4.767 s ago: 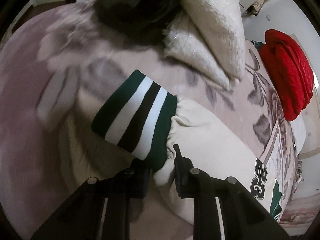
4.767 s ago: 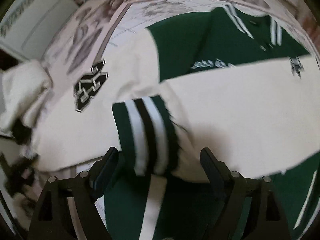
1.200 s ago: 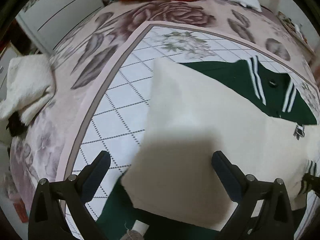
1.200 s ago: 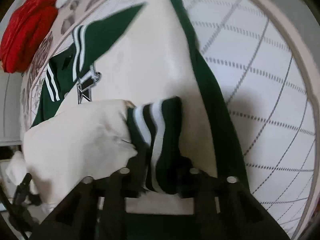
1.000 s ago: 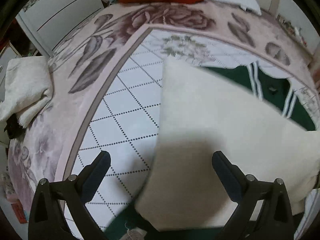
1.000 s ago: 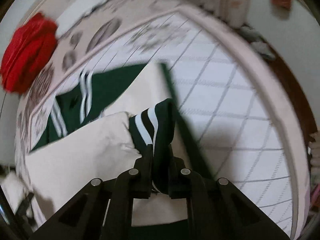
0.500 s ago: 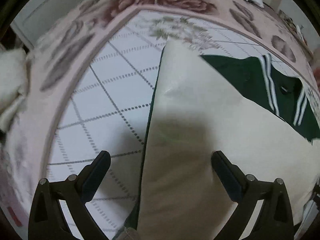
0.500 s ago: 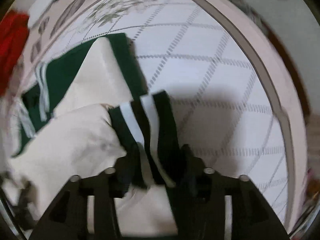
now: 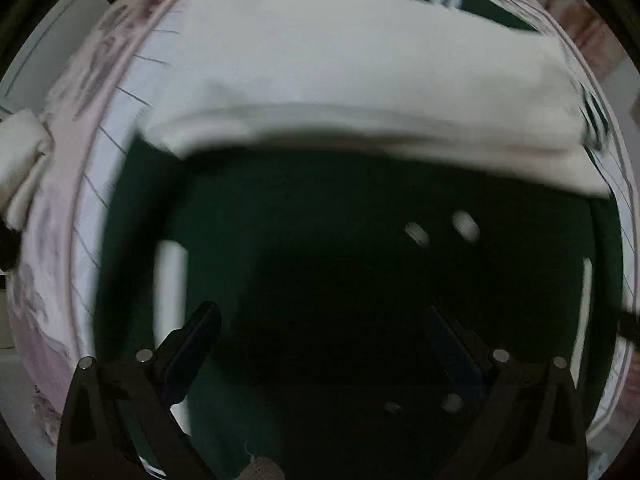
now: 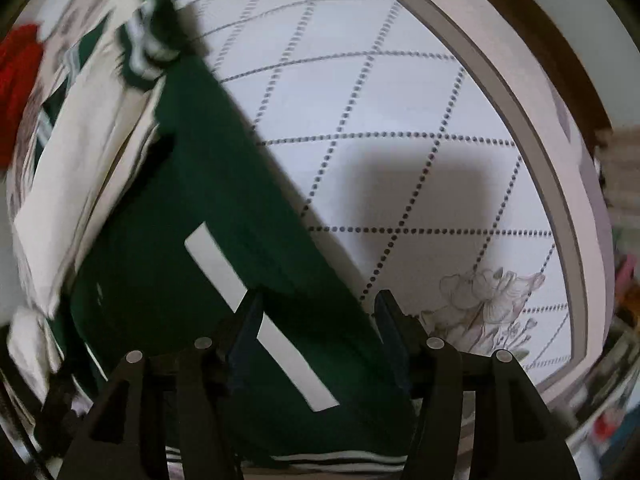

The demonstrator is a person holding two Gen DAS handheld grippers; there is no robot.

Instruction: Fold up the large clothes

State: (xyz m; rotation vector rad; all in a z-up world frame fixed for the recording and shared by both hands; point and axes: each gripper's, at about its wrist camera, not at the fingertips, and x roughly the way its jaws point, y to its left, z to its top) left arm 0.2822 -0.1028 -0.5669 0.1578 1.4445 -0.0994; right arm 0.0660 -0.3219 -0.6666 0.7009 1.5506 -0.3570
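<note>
A green varsity jacket [image 9: 340, 272] with cream sleeves [image 9: 360, 80] lies spread on the bed. Both cream sleeves are folded across its upper body. My left gripper [image 9: 320, 316] hangs open over the dark green lower body, nothing between its fingers. In the right wrist view the jacket's green side [image 10: 224, 208] with a white stripe [image 10: 224, 268] runs under my right gripper [image 10: 318, 300]. Its jaws are opening, with the jacket's side edge lying below them, untouched by the pads. The striped cuff [image 10: 148, 44] lies free at the upper left.
The bedspread [image 10: 400, 152] is white with a dotted diamond pattern and a pink flowered border [image 10: 532, 128]. A red folded blanket [image 10: 16, 88] lies at the far end. A white fluffy cloth [image 9: 20, 160] sits at the left edge of the bed.
My right gripper let go of the striped cuff, which now lies on the jacket, and moved down toward the hem side. My left gripper swept from the cream sleeve to the green lower body.
</note>
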